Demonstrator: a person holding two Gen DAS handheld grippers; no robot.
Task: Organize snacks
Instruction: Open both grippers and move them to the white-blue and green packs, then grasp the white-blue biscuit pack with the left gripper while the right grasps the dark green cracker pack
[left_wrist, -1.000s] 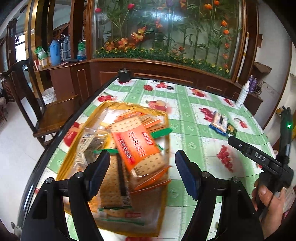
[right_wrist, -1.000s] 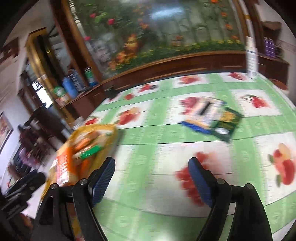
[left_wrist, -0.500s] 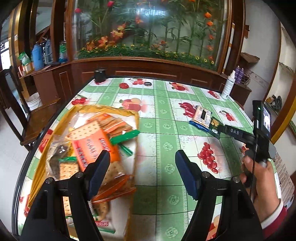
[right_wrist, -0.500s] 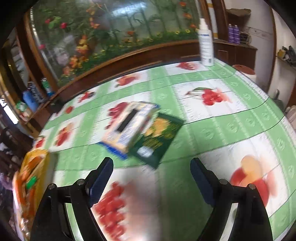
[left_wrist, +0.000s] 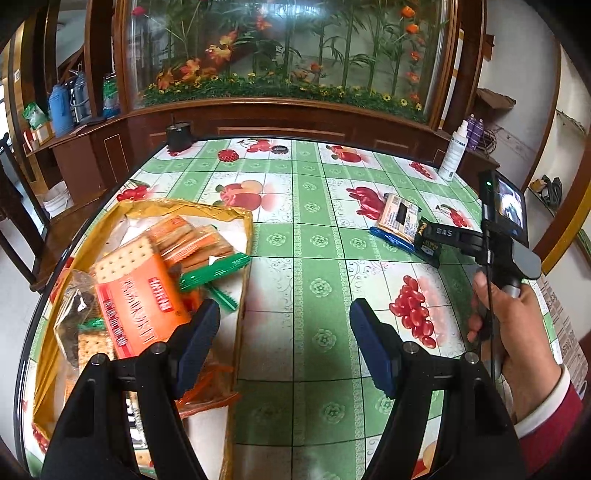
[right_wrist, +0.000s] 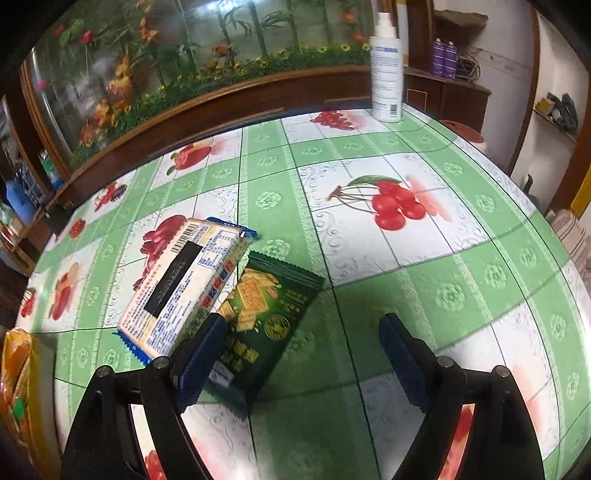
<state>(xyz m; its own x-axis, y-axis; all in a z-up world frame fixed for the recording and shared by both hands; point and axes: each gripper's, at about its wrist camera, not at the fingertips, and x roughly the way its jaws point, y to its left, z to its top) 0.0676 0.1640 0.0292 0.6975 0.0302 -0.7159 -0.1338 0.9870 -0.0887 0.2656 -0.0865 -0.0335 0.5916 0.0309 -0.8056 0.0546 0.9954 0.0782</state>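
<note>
Left tool (left_wrist: 284, 343) at bottom centre, jaws apart, nothing btwn them, above the green fruit-print worktop (left_wrist: 317, 236). Yellow bag (left_wrist: 147, 210) of cracker packs fills lower left; orange pack (left_wrist: 140, 310) on top. Centre right: pale pack (left_wrist: 399, 218) and dark green pack (left_wrist: 428, 243), touching. Right edge: hand (left_wrist: 517, 325) holding right tool (left_wrist: 448, 233).

A home dining room: a table (left_wrist: 295, 236) under a fruit-print oilcloth, a wooden chair (left_wrist: 22, 229), and a glass-fronted wooden cabinet (left_wrist: 280, 55) of artificial flowers.

Green packet (right_wrist: 269, 317) partly under cracker pack (right_wrist: 181, 284) and left finger pad
</note>
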